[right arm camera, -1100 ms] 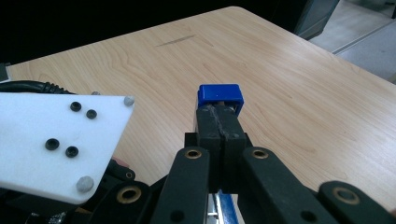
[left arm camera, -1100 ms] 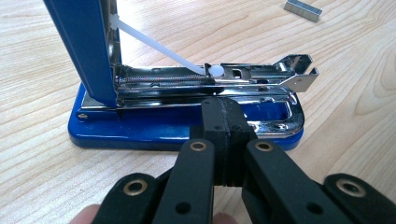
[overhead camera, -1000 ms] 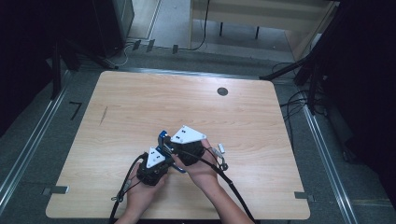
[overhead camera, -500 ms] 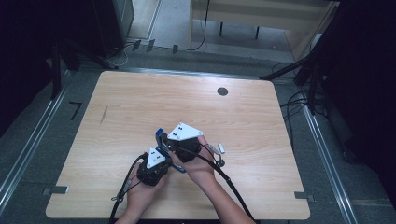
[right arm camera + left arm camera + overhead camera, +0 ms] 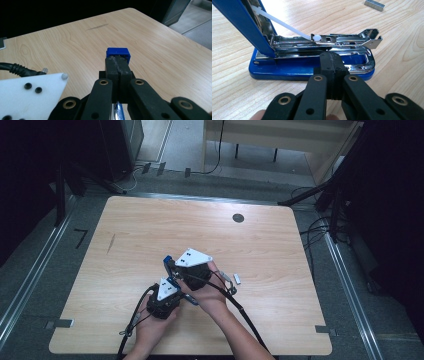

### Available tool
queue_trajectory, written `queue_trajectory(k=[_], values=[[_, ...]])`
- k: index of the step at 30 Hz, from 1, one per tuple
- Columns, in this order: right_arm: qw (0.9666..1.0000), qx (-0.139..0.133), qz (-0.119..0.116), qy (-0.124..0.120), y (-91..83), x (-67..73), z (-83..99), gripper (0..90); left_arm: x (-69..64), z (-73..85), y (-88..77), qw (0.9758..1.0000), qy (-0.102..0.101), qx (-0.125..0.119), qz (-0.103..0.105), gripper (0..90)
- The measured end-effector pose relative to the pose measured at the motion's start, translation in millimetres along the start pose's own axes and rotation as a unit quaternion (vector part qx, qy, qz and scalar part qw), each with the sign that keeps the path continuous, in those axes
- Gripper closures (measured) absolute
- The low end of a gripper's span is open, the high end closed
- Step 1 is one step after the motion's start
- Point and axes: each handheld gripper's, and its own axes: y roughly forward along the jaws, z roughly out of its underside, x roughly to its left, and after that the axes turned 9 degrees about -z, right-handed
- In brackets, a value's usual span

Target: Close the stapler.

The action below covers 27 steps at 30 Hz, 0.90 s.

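Both tongs (image 5: 331,75) (image 5: 117,75) pressed together beside an opened blue stapler (image 5: 312,60) on a pale wooden table (image 5: 280,250).

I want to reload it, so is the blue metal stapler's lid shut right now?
No, the blue metal stapler stands open, its lid tilted up off the bare chrome staple track.

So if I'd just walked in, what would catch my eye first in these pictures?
Probably the blue stapler, lying on the wooden table with its lid swung up and its shiny metal staple channel bared. The left gripper rests its shut jaws against the stapler's base, while the right gripper touches the raised blue lid from behind. A small strip of staples lies loose on the wood beyond.
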Motion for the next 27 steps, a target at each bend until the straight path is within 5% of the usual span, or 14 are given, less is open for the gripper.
queue_trajectory(k=[27], values=[[0.9997,-0.002,-0.024,0.009,16.6,-8.1,-6.7,90.0,-0.2,0.1,0.0,1.0,-0.001,0.0,0.001,90.0]])
